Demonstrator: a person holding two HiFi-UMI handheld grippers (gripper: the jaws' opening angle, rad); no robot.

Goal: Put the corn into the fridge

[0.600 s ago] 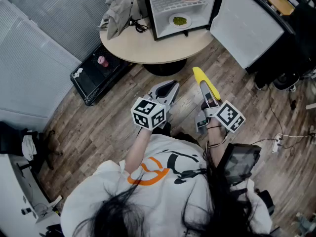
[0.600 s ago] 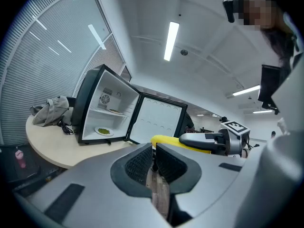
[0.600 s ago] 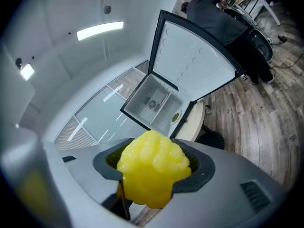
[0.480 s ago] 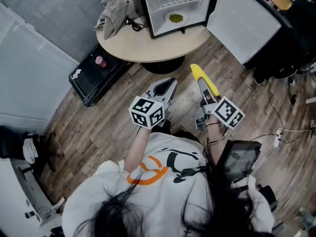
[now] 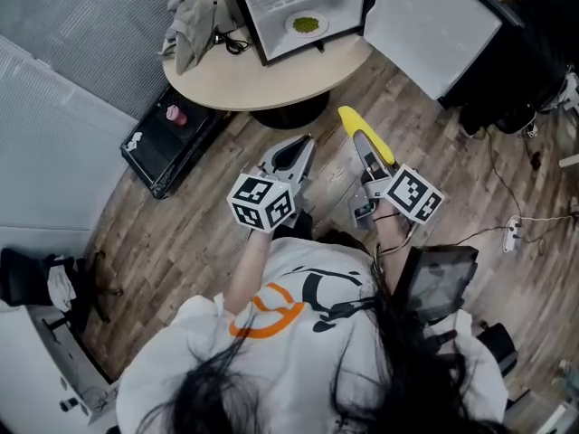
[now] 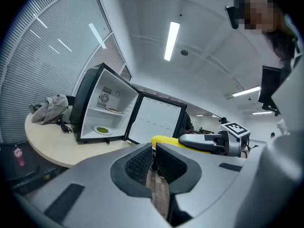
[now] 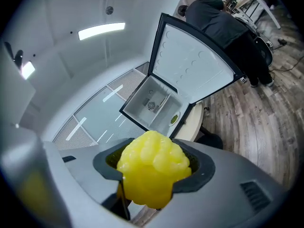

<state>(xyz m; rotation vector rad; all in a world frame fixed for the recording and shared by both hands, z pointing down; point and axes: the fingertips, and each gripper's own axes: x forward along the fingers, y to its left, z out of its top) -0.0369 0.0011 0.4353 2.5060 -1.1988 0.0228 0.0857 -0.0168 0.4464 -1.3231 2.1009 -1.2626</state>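
A yellow corn cob (image 5: 355,127) sticks out past the tips of my right gripper (image 5: 366,152), which is shut on it above the wooden floor. In the right gripper view the corn (image 7: 153,172) fills the space between the jaws. The small black fridge (image 5: 289,7) stands open on the round table (image 5: 244,75), its door (image 5: 425,25) swung to the right. A plate of green food (image 5: 307,24) lies on its lower shelf. My left gripper (image 5: 301,147) is shut and holds nothing, level with the right one. The left gripper view shows the fridge (image 6: 102,113) ahead and the corn (image 6: 166,140) at the right.
A grey cloth (image 5: 190,12) and a black cable lie on the table's left part. A black case (image 5: 167,138) with a pink item sits on the floor to the left. A power strip (image 5: 511,238) and cables lie on the floor at the right. A person in black (image 7: 223,23) is behind the fridge door.
The fridge and table have slid toward the top edge of the head view. Both grippers keep side by side, the corn still in the right one.
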